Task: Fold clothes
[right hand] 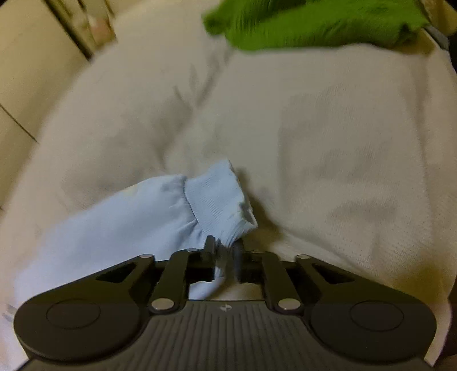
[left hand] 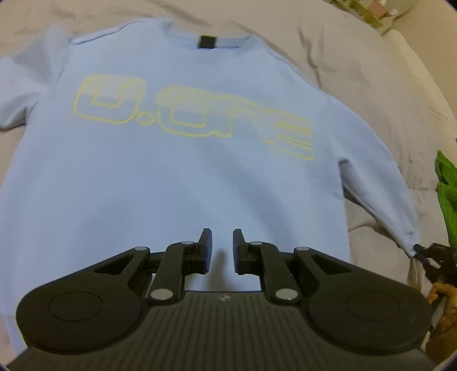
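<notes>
Currently the sweatshirt lies flat on the bed cover, spread straight ahead of the left claw. Pale blue, crew neck at the far end with a small black tag at the collar. Chest print is pale yellow outline lettering, blurred; cannot read it for sure. Body mostly smooth, soft shadow folds just ahead of the fingers.

Left claw: jaws apart, nothing between them, over the hem end of the body. Whether it touches the fabric, cannot tell.

Sleeve runs from the shoulder, ahead and to the right of the left claw, down to the right, where the right claw pinches its end. Other sleeve goes out of frame on the far left.

Right wrist view: right claw is clamped on the ribbed cuff. Cuff fabric bunches between the fingers and sticks out ahead of them; rib knit visible, darker smudge near its right edge. Rest of the sleeve trails back to the left of that claw, gathered where it meets the cuff. Frame is motion-blurred.

Bed cover is off-white, wrinkled, fine woven texture to the right of the right claw.

Green garment sits far ahead of the right claw, well apart from the cuff. Same green shows at the right edge of the left view.
</notes>
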A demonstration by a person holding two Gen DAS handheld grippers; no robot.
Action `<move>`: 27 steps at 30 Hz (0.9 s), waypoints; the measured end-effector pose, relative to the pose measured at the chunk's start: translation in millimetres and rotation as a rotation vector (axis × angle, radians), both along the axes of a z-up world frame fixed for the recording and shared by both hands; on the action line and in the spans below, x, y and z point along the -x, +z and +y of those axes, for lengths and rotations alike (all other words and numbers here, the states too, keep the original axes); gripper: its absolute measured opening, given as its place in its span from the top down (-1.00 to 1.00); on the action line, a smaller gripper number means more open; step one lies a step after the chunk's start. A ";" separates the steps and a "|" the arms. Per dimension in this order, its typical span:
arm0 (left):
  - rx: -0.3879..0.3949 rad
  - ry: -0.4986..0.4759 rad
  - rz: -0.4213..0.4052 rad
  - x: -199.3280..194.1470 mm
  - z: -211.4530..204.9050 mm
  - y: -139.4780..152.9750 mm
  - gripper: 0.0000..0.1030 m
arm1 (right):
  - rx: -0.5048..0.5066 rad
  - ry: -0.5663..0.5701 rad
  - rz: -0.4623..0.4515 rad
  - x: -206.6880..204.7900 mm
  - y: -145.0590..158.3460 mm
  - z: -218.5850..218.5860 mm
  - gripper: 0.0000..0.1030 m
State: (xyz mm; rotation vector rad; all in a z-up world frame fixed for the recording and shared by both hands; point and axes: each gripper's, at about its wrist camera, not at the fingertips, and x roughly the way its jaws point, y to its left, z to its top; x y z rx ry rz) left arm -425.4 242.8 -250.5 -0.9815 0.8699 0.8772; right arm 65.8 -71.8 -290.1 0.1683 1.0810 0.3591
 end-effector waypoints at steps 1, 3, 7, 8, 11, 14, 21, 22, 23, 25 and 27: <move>0.004 0.036 -0.003 12.5 3.4 1.4 0.77 | 0.048 -0.008 0.005 -1.5 -5.0 7.2 0.22; 0.010 0.125 -0.008 45.7 11.8 4.4 0.65 | 0.133 -0.074 -0.026 5.7 0.5 23.6 -0.22; 0.005 0.344 0.013 130.7 32.9 8.7 0.60 | 0.139 -0.035 -0.079 23.8 31.8 53.9 -0.70; -0.004 0.404 0.022 155.1 40.1 8.5 0.54 | 0.108 0.012 -0.069 33.3 38.7 64.2 -0.70; -0.030 0.574 0.047 226.4 62.8 6.1 0.39 | 0.047 0.155 0.021 77.6 42.3 105.0 -0.71; -0.058 0.711 0.059 288.2 89.9 -2.3 0.39 | 0.033 0.261 0.108 126.1 31.9 154.5 -0.71; -0.103 0.981 0.001 402.0 152.7 -38.2 0.42 | 0.062 0.438 0.222 227.3 17.6 249.7 -0.71; -0.101 1.012 -0.024 412.6 157.6 -45.3 0.42 | 0.069 0.463 0.228 239.0 18.4 259.9 -0.71; -0.098 1.040 -0.039 421.2 161.9 -52.6 0.43 | 0.076 0.488 0.235 250.8 19.2 270.1 -0.71; -0.103 1.077 -0.079 430.0 168.4 -65.4 0.43 | 0.090 0.535 0.247 271.2 20.7 288.2 -0.71; -0.110 1.111 -0.122 437.7 174.7 -77.9 0.43 | 0.111 0.567 0.259 284.6 20.4 296.0 -0.71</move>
